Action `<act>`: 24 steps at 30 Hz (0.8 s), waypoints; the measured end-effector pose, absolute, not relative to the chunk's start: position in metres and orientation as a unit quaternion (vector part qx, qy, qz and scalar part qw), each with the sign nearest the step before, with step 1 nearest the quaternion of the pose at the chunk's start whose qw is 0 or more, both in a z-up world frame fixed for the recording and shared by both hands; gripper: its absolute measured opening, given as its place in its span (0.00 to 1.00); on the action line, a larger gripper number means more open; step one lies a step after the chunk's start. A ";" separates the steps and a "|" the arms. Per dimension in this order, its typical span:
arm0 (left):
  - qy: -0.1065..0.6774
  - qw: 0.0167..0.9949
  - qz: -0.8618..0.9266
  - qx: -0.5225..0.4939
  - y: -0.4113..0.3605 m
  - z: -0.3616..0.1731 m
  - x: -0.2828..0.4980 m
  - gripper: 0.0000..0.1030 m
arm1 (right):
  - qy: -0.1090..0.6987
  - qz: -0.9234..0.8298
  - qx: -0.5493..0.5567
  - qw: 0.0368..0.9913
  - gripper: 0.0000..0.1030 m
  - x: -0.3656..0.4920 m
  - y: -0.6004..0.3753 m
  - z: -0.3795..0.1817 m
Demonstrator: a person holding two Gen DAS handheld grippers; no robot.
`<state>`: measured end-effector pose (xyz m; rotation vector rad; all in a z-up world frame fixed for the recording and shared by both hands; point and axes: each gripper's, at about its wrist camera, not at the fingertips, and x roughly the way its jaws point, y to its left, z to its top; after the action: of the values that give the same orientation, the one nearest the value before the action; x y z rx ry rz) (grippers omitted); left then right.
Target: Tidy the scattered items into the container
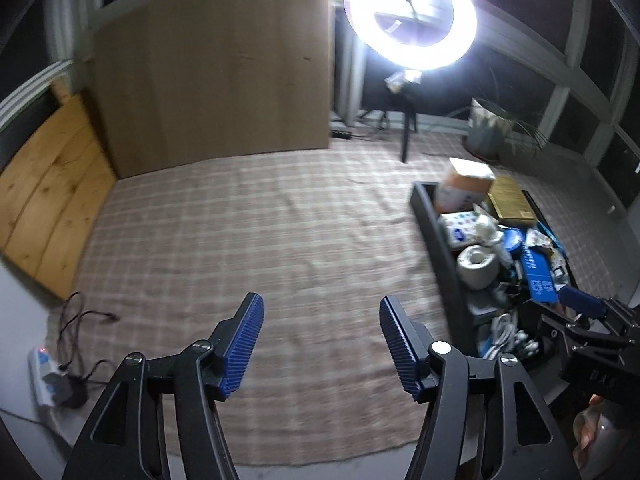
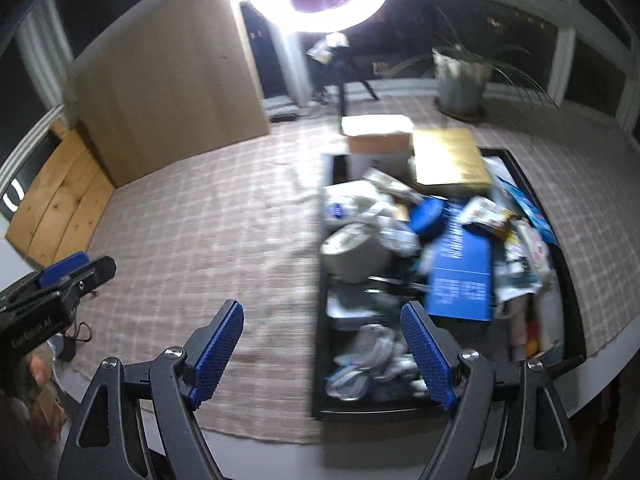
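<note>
- The left gripper (image 1: 322, 344) hangs over bare checked rug (image 1: 248, 240) at lower centre of its view, jaws spread, nothing between them.
- The right gripper (image 2: 322, 354) is likewise released and empty, at lower centre of its view, its right finger over the near end of the black container (image 2: 320, 280).
- The container sits right of centre, heaped: a toilet roll (image 2: 352, 252), a blue box (image 2: 460, 276), a gold box (image 2: 450, 156), white cables (image 2: 368, 356).
- No stray items show on the rug, so the job looks nearly finished.
- Best now: scan the rug edges, then press down any overhanging piece, keeping the two grippers apart.
</note>
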<state>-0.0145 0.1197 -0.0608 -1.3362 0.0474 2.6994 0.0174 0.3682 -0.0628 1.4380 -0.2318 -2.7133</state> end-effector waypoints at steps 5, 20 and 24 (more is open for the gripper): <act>0.002 0.042 0.898 -0.437 0.074 -0.055 0.005 0.66 | -0.055 -0.889 0.453 0.049 0.76 0.023 0.323 -0.051; -0.001 0.008 0.905 -0.425 -0.008 -0.051 0.044 0.72 | 0.008 -0.904 0.423 0.056 0.76 0.044 0.229 -0.042; 0.002 0.015 0.904 -0.427 -0.017 -0.052 0.047 0.73 | 0.008 -0.906 0.420 0.055 0.76 0.048 0.218 -0.043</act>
<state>0.0472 -0.0175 -0.0519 -1.3279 0.0076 2.8150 0.0484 0.2180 -0.0427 1.2760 0.0244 -2.7505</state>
